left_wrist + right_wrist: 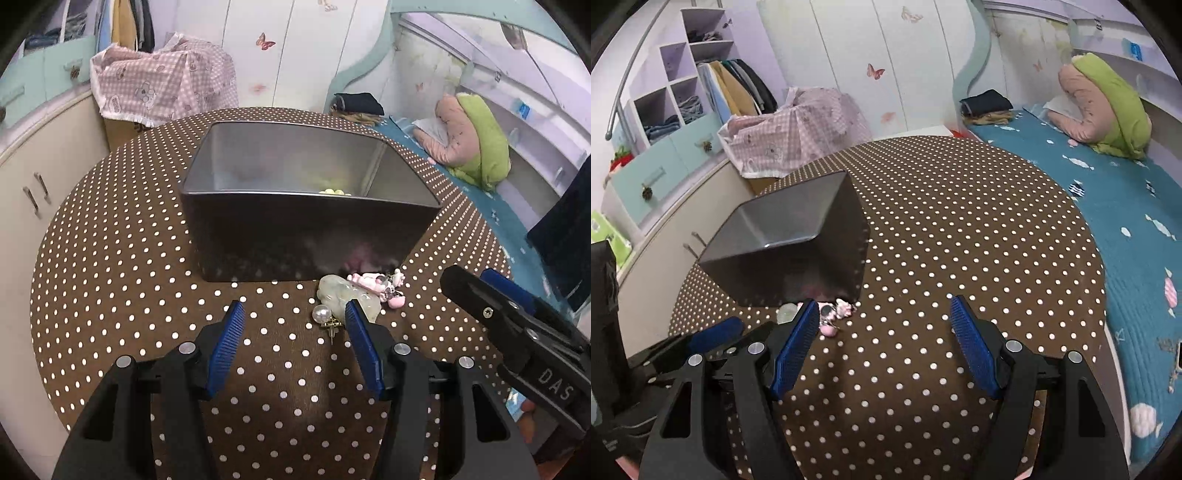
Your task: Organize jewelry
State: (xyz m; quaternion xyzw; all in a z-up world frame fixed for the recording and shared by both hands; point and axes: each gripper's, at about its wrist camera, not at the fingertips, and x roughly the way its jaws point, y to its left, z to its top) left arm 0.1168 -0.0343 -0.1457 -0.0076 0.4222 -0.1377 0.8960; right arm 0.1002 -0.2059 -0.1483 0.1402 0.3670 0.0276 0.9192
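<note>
Polka-dot tablecloth [110, 295]: left gripper [293, 314] and right gripper [882, 314], both held open and empty, could scatter the pearl earring [320, 314] if lowered carelessly.

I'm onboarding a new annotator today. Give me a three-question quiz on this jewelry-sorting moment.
1. True or false: both grippers, left and right, hold nothing.
2. Which piece lies nearest the left gripper's right-hand finger? A) pearl earring B) yellow-green beads C) pink charm
3. Where do the yellow-green beads sit?

Key
1. True: both sets of jaws stand open over the dotted tablecloth.
2. A. It lies just inside that finger, beside the pale green stone piece.
3. Inside the metal box, just behind its near wall.
</note>
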